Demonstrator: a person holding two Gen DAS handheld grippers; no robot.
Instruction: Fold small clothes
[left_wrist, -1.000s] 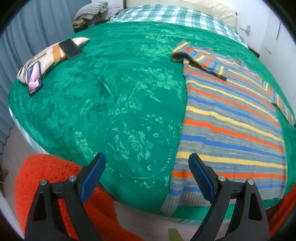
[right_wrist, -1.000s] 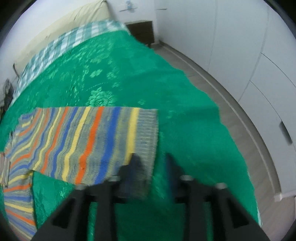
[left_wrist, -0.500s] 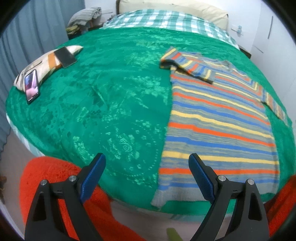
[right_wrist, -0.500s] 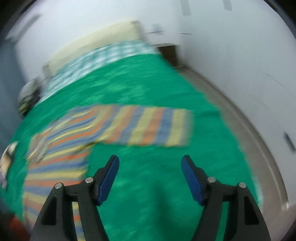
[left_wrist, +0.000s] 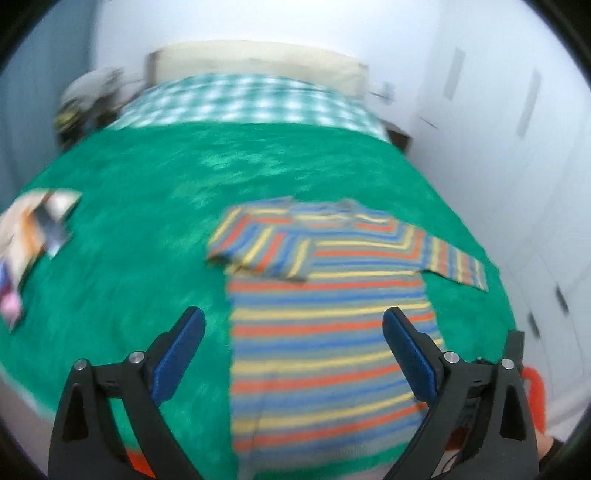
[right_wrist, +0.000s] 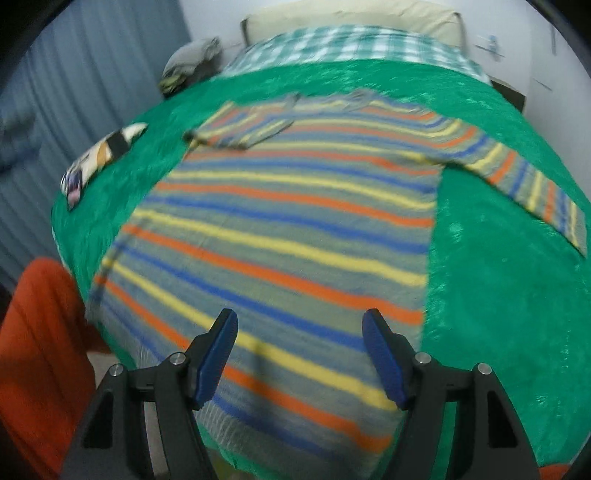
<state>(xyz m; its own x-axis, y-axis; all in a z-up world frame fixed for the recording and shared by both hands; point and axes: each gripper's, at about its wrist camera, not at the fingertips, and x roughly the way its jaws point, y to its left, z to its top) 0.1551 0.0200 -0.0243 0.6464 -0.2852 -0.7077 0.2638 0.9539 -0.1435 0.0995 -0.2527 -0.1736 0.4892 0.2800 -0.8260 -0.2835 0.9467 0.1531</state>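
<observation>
A striped knit sweater (left_wrist: 325, 325), grey with orange, blue and yellow bands, lies flat on the green bedspread (left_wrist: 140, 236). Its left sleeve (left_wrist: 258, 247) is folded over the chest; its right sleeve (left_wrist: 454, 262) stretches out to the right. My left gripper (left_wrist: 293, 338) is open and empty above the sweater's lower half. In the right wrist view the sweater (right_wrist: 295, 221) fills the middle, with the folded sleeve (right_wrist: 243, 129) at the back and the outstretched sleeve (right_wrist: 532, 188) at right. My right gripper (right_wrist: 300, 341) is open and empty over the hem. Both views are blurred.
A patterned pillow with phones on it (left_wrist: 29, 236) lies at the bed's left edge, also in the right wrist view (right_wrist: 99, 155). A checked blanket (left_wrist: 243, 103) covers the bed head. An orange rug (right_wrist: 40, 350) lies on the floor at left. White wardrobe doors (left_wrist: 517, 147) stand at right.
The right gripper let go of the right sleeve cuff, opened and swung left over the sweater's hem. The left gripper swung right, now centred over the sweater.
</observation>
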